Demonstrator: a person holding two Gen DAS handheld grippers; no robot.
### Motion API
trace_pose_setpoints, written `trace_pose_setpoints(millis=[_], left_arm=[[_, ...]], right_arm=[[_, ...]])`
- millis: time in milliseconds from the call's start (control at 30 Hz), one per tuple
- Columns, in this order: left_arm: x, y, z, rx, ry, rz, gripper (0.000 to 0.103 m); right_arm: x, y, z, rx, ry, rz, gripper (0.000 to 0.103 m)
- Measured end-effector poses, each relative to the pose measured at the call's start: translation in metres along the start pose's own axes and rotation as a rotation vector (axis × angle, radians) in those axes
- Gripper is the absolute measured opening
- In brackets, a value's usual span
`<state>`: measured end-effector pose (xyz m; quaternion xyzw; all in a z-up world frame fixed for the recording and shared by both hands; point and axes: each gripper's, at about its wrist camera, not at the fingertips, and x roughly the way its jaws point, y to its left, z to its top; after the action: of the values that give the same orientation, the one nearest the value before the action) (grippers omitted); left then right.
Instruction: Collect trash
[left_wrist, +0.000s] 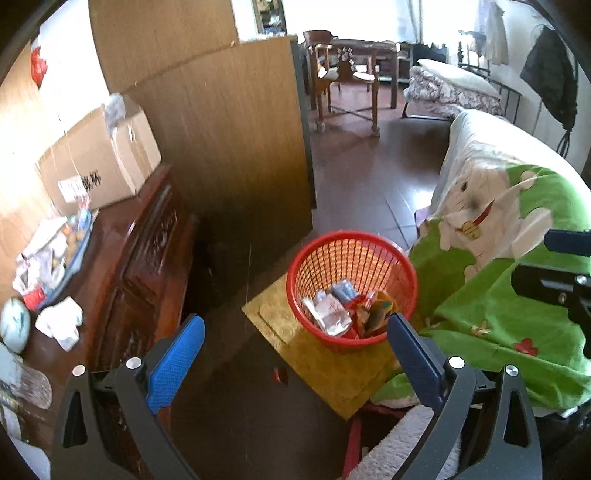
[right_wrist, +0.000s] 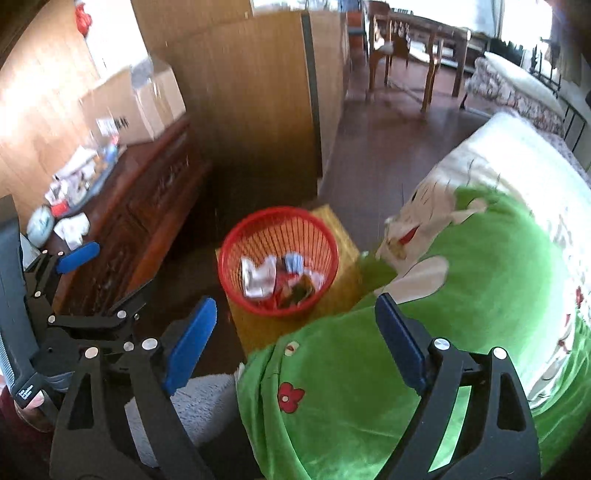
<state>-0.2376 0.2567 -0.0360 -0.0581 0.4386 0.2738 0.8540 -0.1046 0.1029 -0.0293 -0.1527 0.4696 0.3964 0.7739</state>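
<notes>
Above red basket (left_wrist: 351, 288) on yellow stool (left_wrist: 325, 365), left gripper (left_wrist: 295, 349) and right gripper (right_wrist: 295, 341) both hung, jaws wide, empty. Wrappers (left_wrist: 332, 314) lay inside basket. Drop step looked finished; next: crumpled tissue (left_wrist: 61, 325) on bench (left_wrist: 122, 229), nine o'clock.

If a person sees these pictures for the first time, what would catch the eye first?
Probably the red basket, standing on a yellow stool mid-floor, with wrappers inside. Next, the bright green blanket with a white cat print, draped over the sofa on the right. On the left, a cardboard box sits on a dark wooden cabinet.
</notes>
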Motion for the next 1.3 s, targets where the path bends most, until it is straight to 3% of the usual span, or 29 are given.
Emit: trace_pose_setpoints(millis=[100,200,300,433,600,1300], left_arm=[[0.02,0.01,-0.001,-0.052,0.063,-0.032,0.097],[0.03,0.014,-0.003,-0.065,0.09,-0.014,0.097],[0.034,0.007,-0.006,-0.009,0.07,0.042,0.097],[0.036,0.0,-0.007,0.015,0.067,0.007,0.097],[0.036,-0.003,-0.007,0.024,0.058,0.012,0.097],[0.036,-0.005,-0.005,0.042,0.048,0.016,0.097]], right_arm=[[0.02,0.002,-0.002,0.001,0.061,0.002,0.085],[0.03,0.006,-0.004,-0.014,0.073,-0.047,0.085],[0.031,0.011,-0.006,-0.033,0.062,-0.056,0.085],[0.035,0.012,-0.008,-0.057,0.049,-0.058,0.085],[0.04,0.015,-0.01,-0.111,0.043,-0.066,0.087],[0.041,0.017,-0.009,-0.127,0.051,-0.04,0.092]])
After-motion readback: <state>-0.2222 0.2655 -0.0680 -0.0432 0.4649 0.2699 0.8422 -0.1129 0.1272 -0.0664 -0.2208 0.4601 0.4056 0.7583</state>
